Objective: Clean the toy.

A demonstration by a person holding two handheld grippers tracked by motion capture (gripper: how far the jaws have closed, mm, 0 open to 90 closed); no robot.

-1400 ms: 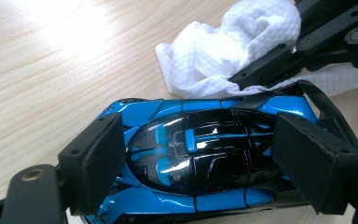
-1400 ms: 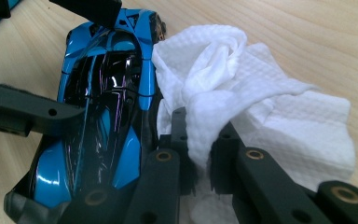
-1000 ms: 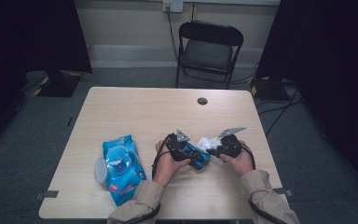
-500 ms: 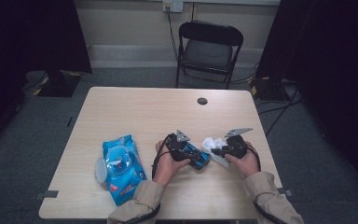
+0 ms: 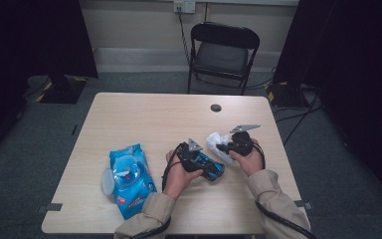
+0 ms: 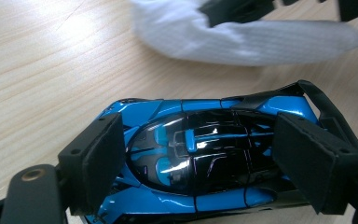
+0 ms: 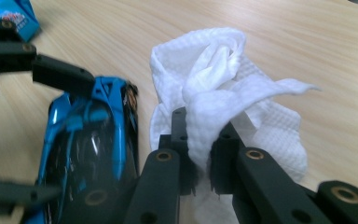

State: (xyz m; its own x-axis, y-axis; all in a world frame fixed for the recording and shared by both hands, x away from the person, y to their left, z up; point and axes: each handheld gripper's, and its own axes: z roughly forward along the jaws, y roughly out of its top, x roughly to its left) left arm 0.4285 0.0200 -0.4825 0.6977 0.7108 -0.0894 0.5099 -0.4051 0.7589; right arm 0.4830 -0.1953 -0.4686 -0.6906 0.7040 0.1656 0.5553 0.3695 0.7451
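a blue and black toy car [image 6: 200, 158] is held near the front middle of the surface [image 5: 144, 119], clamped across its body by the left gripper [image 5: 197, 158], whose fingers [image 6: 100, 161] stand wide apart and press on both flanks of the car. it is judged to be steadied this way so that its glossy top stays exposed for wiping. a crumpled white wipe [image 7: 223, 102] is pinched in the right gripper [image 5: 231, 145], whose fingers [image 7: 179, 140] are nearly shut on a fold of it, the rest of the sheet hanging loose just beside the car. in the high view the wipe sits just to the right of the car, close enough to be drawn across the bodywork. a blue wipe packet [image 5: 129, 177] with its lid flipped open lies well to the left, apart from the work, presumably the source of the sheet. the cleaning pass appears to be in hand.
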